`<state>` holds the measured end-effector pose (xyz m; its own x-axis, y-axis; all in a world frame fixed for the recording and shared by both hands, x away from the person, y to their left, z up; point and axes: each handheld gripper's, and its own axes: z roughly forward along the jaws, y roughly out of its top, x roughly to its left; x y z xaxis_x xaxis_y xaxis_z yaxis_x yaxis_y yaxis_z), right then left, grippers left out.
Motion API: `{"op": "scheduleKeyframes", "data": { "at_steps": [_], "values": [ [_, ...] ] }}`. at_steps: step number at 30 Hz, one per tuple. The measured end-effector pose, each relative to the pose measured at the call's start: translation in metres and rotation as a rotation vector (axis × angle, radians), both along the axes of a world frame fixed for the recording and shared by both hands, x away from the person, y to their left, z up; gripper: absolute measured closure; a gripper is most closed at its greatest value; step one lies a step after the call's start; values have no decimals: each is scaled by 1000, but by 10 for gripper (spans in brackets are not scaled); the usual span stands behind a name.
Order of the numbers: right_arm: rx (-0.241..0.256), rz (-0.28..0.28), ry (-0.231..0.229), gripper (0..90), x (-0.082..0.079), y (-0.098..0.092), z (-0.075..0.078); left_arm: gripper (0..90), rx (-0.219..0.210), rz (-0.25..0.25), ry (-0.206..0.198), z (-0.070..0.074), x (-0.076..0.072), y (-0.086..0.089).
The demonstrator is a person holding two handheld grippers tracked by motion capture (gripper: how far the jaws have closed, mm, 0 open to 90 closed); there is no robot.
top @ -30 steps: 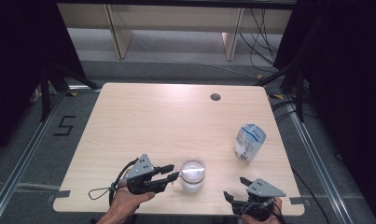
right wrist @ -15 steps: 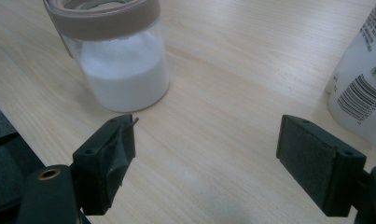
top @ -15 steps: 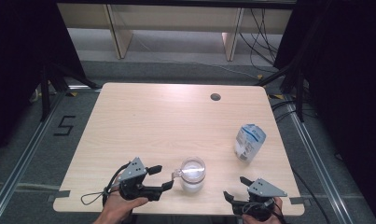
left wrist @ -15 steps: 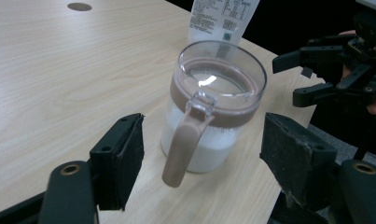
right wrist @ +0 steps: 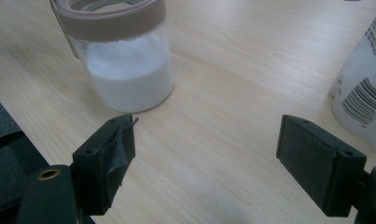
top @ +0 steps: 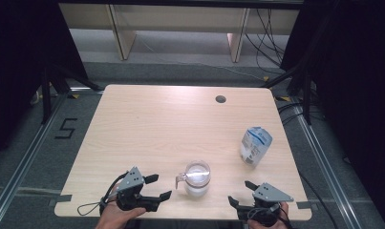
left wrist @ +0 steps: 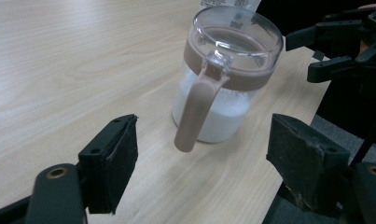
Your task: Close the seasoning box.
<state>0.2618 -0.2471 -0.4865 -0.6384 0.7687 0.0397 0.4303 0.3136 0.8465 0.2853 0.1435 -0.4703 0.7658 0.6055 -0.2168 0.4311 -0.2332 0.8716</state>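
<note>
A clear glass jar (top: 197,179) with a brown lid and handle stands near the table's front edge, partly filled with white powder. Its handle (left wrist: 195,109) points toward my left gripper (top: 157,187), which is open and a short way to the jar's left, touching nothing. The same jar (right wrist: 122,60) appears at the upper left of the right gripper view. Open and empty, my right gripper (top: 241,193) rests at the front right edge. A white refill pouch (top: 255,145) lies to the jar's right, and the right gripper view catches that pouch (right wrist: 365,100) at its right edge.
The light wooden table (top: 156,124) has a round cable hole (top: 220,99) at its far side. Its front edge runs just under both grippers. Dark floor, metal rails and cables surround the table.
My left gripper has drawn back to the left, away from the jar's handle. Jar, pouch and right gripper stay where they were.
</note>
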Motion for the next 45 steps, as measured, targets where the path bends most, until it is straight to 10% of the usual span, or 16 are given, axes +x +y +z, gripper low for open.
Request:
{"op": "scheduleKeyframes", "data": {
  "at_steps": [27,45],
  "values": [
    [36,6,19,159,-10,2,1,164,0,21,47,-18,-22,14],
    [-13,-24,74,159,-20,-7,-5,152,74,-8,19,-26,-31,21]
  ]
}}
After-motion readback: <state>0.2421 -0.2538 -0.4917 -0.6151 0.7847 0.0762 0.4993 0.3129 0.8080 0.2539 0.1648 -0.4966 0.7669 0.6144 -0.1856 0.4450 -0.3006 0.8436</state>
